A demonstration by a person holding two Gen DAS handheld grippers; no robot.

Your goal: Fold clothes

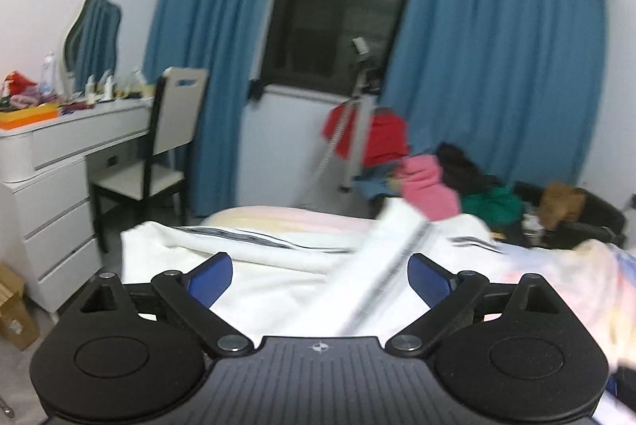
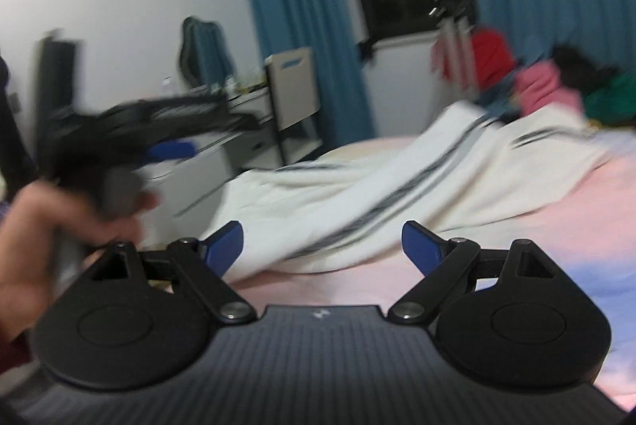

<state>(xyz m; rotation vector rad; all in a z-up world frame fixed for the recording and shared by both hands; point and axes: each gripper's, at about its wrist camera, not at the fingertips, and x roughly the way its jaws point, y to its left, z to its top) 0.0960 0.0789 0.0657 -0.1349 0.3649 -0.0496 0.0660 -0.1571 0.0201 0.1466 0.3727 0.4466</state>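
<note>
Blue curtains (image 1: 206,39) frame a dark window (image 1: 338,0) in a bedroom where a bed (image 2: 516,238) with a pale pink sheet fills the foreground. At far left in the left wrist view, a white dresser (image 1: 51,186) holds bottles and clutter beneath a wavy-edged mirror (image 1: 93,31), with a chair (image 1: 159,147) pushed up just beside it. At centre, a white garment with dark stripes (image 1: 278,274) lies rumpled across the bed, one part blurred and raised in a diagonal band. The left gripper (image 1: 320,276) hovers above the cloth, its blue-tipped fingers spread wide and holding nothing. Behind, a tripod (image 1: 357,115) draped with a red garment (image 1: 381,139) stands by the window, and to the right a pile of pink, black and green clothes (image 1: 457,182) sits past the bed's far edge.

From the right wrist view, the person's left hand (image 2: 47,226) appears blurred at left, gripping the other tool's handle. The right gripper (image 2: 322,246) likewise stands spread apart and empty, low over the pink sheet, with the striped garment's near edge lying just ahead of its fingers.
</note>
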